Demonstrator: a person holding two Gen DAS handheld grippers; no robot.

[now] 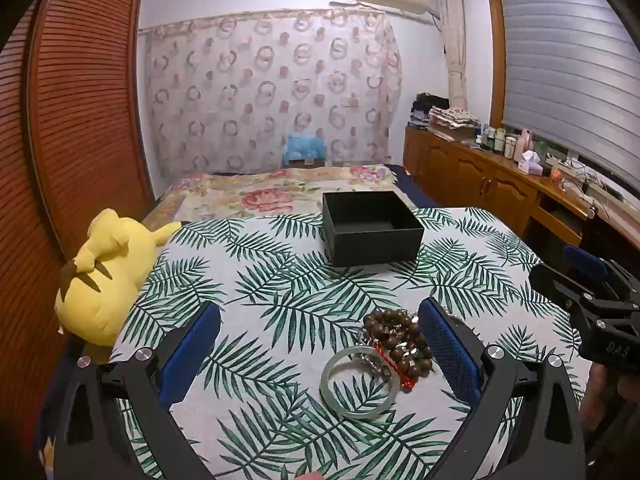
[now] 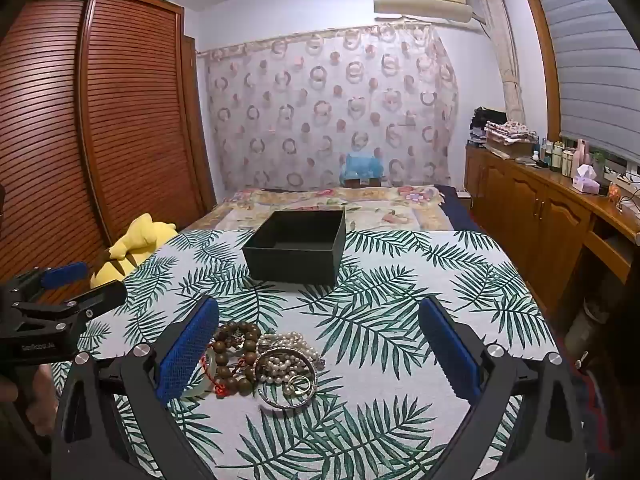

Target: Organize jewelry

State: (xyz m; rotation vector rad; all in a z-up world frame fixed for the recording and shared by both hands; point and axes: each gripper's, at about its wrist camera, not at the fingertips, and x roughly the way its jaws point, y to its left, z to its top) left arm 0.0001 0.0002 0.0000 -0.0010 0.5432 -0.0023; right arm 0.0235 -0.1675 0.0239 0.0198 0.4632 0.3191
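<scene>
Your left gripper hangs over the leaf-print cloth with its blue pads spread wide and nothing between them. Your right gripper is the same: pads released, gaping, holding nothing. Both tilt down toward the cloth.

The jewelry lies in one small heap on the cloth, near you. In your left view the pale green bangle lies flat, closest to you, inside the span of your open fingers and nearer the right-hand pad. Just behind it, touching, sits the string of brown wooden beads, with a red cord running through the heap. The beads lie right against that pad in the picture; you cannot tell whether it actually touches them.

In your right view the heap lies toward the left-hand pad. The pearl strands are tangled beside the wooden beads, with a thin metal bangle around their near side and small gold rings lying on the pearls.

The black open box stands farther back on the cloth, well apart from the heap, upright, its inside showing bare. A yellow plush toy lies at the cloth's left edge.
</scene>
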